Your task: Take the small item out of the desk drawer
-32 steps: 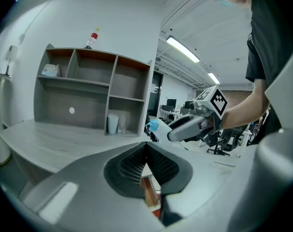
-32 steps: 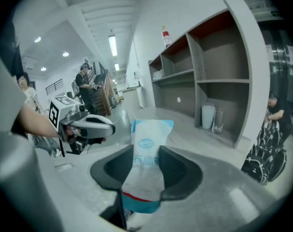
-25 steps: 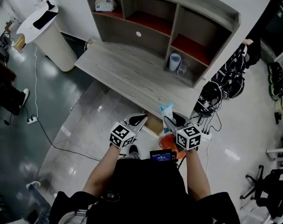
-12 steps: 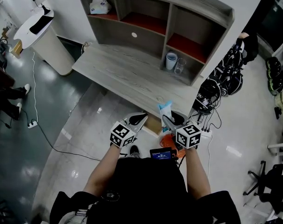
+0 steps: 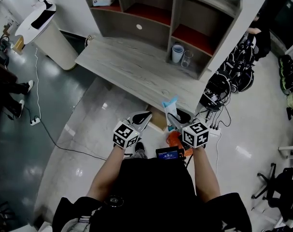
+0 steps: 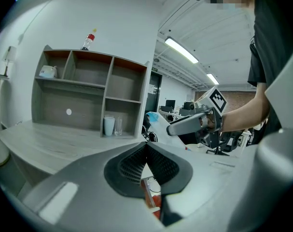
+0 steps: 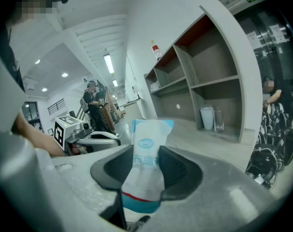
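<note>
Office room with a glossy grey floor (image 5: 88, 129). Against the white wall stands a wood-grain desk with a bare tabletop (image 5: 132, 71) and a shelf unit (image 5: 156, 13) at the back. One right-hand compartment holds a white cup (image 5: 177, 53) and a clear glass (image 5: 187, 58), side by side. The person stands at the tabletop's near edge with both forearms out. The two grippers sit just short of that edge.

Right gripper (image 5: 174, 121): jaws clamped on the small packet (image 5: 169, 106), which is white with blue ends. The grip is around its lower half, and the top sticks up past the jaws. In the right gripper view the pads press on both sides of the packet (image 7: 148, 149). It is held upright in the air, clear of the desk. That reads as the item already being out of the drawer.

The drawer itself cannot be made out with confidence. A tan shape (image 5: 159, 122) under the tabletop edge may be it.

Left gripper (image 5: 145, 116): jaws together, nothing between them. It hangs beside the right one, not touching it. It is free, probably kept close in case the drawer front needs pushing shut.
</note>
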A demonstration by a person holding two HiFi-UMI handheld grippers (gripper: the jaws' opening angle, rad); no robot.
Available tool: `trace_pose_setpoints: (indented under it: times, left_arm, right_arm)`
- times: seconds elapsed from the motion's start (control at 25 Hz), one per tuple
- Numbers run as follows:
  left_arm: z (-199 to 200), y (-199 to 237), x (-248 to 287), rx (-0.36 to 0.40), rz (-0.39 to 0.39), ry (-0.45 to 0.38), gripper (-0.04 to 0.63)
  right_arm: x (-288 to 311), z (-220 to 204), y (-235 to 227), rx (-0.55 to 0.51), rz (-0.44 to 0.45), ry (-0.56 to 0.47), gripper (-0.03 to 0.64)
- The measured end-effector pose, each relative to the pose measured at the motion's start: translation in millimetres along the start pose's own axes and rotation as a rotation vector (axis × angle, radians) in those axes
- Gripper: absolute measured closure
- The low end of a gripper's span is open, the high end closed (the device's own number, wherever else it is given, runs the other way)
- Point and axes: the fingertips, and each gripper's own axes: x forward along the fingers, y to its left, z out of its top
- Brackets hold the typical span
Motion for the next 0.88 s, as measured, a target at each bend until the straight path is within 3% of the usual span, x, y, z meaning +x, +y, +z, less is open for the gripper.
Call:
trace_pose_setpoints:
  times: [0.44,0.72,0.88]
  left_arm:
    - [-29,-37,-15,-0.054,0.102,0.019,0.592]
    - [-68,-62,-44,-0.058,0.153,0.083,0.595]
    - [-79,-65,-65,-0.062,0.131,0.108,0.596]
  right_arm:
    - [-25,-39,5,-0.020,0.076,0.085,0.449]
    - [-33,-71,20,-0.032,0.107,0.124,0.449]
    - [-39,-79,40,-0.030,0.086,0.118,0.449]
